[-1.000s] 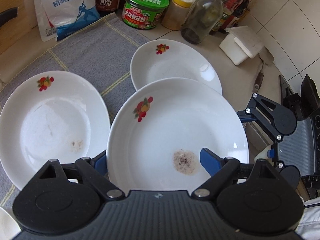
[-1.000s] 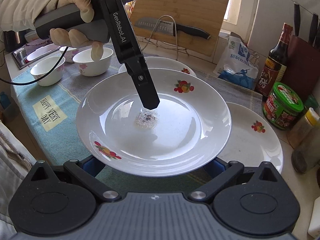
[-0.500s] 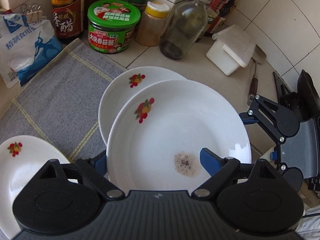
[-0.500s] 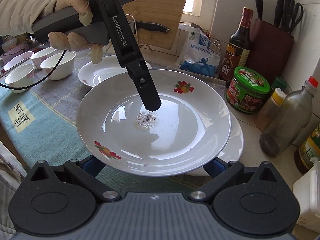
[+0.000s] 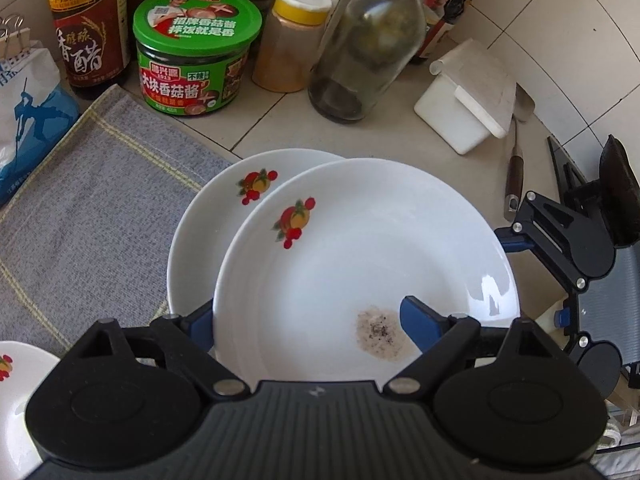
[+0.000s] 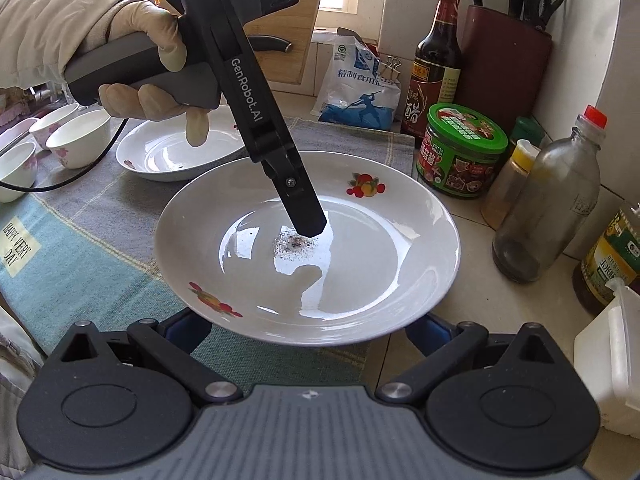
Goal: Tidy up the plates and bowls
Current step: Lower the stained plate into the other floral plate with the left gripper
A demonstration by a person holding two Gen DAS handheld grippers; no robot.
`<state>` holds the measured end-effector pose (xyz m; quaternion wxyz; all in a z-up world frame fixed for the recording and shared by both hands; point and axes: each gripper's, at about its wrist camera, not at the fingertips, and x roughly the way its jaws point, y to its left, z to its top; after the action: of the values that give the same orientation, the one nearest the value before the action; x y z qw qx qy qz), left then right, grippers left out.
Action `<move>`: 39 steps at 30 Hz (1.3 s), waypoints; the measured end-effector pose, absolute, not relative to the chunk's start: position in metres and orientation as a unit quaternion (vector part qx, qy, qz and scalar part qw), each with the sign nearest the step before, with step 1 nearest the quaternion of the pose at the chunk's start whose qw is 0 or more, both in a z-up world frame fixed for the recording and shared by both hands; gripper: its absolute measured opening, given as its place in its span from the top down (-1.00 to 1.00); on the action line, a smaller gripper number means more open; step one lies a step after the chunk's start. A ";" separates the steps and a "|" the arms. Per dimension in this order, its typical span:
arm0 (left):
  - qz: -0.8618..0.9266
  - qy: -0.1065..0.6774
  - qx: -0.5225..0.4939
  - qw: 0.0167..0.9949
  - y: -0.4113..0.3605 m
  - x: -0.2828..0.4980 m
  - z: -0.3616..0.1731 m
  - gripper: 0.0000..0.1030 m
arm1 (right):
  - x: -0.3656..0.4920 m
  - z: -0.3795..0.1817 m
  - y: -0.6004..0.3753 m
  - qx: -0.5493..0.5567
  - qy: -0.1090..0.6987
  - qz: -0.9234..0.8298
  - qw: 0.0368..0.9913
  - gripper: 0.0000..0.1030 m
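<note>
Above the worktop's back right corner, the left gripper [image 5: 304, 316] and right gripper [image 6: 308, 324] each clamp the rim of a soiled plate [image 5: 360, 264], held over a second plate [image 5: 208, 224]. Close behind crowd a green-lidded jar [image 5: 192, 52], spice shaker [image 5: 292, 40] and glass bottle [image 5: 368, 48]; a white box [image 5: 464, 96] stands toward the right edge.

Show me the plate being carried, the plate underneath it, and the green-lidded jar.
carried plate [image 5: 360, 248]: left wrist view, on its bare white centre.
plate underneath [image 5: 208, 220]: left wrist view, on its exposed left rim.
green-lidded jar [image 5: 196, 20]: left wrist view, on the lid's top.
</note>
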<state>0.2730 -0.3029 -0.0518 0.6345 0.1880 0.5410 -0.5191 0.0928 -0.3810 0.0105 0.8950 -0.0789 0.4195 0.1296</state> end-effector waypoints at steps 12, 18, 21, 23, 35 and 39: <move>-0.519 0.547 0.193 0.628 -0.317 0.279 -0.065 -0.76 | 0.096 0.005 -0.384 -0.070 0.429 0.113 0.893 -1.00; -0.517 0.548 0.200 0.627 -0.323 0.278 -0.069 -0.76 | 0.096 0.005 -0.385 -0.062 0.431 0.109 0.894 -1.00; -0.517 0.547 0.204 0.626 -0.326 0.278 -0.070 -0.76 | 0.096 0.006 -0.385 -0.057 0.431 0.109 0.894 -1.00; -0.517 0.547 0.204 0.626 -0.328 0.278 -0.070 -0.76 | 0.096 0.006 -0.385 -0.056 0.430 0.108 0.894 -1.00; -0.501 0.543 0.238 0.630 -0.335 0.273 -0.068 -0.76 | 0.092 0.006 -0.391 -0.032 0.419 0.107 0.901 -1.00; -0.498 0.546 0.235 0.632 -0.331 0.275 -0.066 -0.76 | 0.092 0.005 -0.391 -0.030 0.416 0.109 0.902 -1.00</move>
<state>0.2753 -0.3313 -0.0664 0.6316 0.2345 0.5459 -0.4981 0.0919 -0.3914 0.0050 0.9021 -0.0296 0.4165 0.1088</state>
